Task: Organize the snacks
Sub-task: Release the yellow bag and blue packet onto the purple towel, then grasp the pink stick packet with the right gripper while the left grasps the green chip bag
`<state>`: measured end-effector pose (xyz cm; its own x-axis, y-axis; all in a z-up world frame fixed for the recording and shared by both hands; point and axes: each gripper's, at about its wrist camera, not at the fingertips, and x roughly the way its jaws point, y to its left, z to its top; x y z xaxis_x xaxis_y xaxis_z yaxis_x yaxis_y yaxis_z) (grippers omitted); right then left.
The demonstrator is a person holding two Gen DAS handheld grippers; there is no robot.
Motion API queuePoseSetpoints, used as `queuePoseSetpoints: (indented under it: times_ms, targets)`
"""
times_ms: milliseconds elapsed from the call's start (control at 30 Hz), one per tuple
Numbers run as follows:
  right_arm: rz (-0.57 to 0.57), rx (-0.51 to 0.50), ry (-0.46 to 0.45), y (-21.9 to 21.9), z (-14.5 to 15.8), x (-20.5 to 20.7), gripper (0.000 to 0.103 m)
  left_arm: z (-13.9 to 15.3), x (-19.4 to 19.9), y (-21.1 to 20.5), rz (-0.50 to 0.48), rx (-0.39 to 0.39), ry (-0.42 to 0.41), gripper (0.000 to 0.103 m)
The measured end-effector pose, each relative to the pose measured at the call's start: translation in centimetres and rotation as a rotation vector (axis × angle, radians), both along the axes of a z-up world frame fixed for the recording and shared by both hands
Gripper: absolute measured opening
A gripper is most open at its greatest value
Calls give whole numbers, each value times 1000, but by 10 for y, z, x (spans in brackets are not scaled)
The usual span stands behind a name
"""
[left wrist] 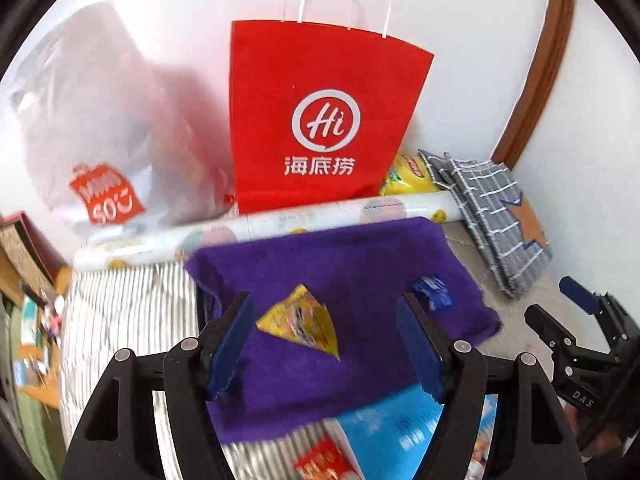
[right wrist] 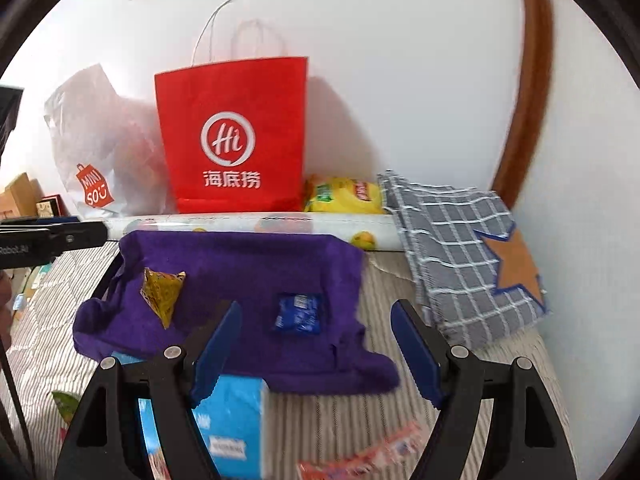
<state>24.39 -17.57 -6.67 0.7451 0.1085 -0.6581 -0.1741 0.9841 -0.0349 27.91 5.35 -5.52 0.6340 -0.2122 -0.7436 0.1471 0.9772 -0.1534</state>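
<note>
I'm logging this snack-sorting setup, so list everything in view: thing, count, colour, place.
paper bag: 1, red, upright at wall
plastic bag: 1, translucent white, left of paper bag
chip bag: 1, yellow, right of paper bag
roll: 1, white printed, lying before the bags
cloth: 1, purple, centre
triangular packet: 1, yellow, on cloth
small packet: 1, blue, on cloth
checked fabric: 1, grey, right
box: 1, light blue, partly under cloth
red packet: 1, near edge
left tool: open
right tool: open

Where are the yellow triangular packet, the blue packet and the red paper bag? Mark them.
yellow triangular packet (left wrist: 298,322), left wrist view, centre of wrapper
blue packet (right wrist: 298,314), right wrist view, middle
red paper bag (right wrist: 232,136), right wrist view, logo front
</note>
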Motion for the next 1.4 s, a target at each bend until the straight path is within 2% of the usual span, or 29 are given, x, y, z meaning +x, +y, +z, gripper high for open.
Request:
queuePoseSetpoints:
  times_ms: [67,200,467,567,700,833,1033,1233,1400]
  targets:
    - [-19,10,7,-8,2,-11,76,0,-14,1,-15,-22,21,73]
    - [-21,38,52,-22,3,-34,76,-2,-46,0,8,22,27,73]
    - [-58,64,48,-42,7,-79,76,-3,-93,3,57,52,57,73]
    - [-73,59,52,-51,5,-91,76,-5,-105,10,91,57,64,77]
    - [-83,55,57,-64,-1,-100,76,-10,-120,22,138,45,67,80]
    - [-105,60,84,-78,-20,-109,76,-19,-131,30,154,29,85,80]
    - [-104,178,203,-86,-67,-99,76,-32,-138,28,149,35,93,80]
    - [-107,220,249,-77,-103,-75,76,-40,-138,35,147,39,109,80]
    - [-149,279,276,-75,-116,-51,75,-47,-137,49,166,25,126,80]
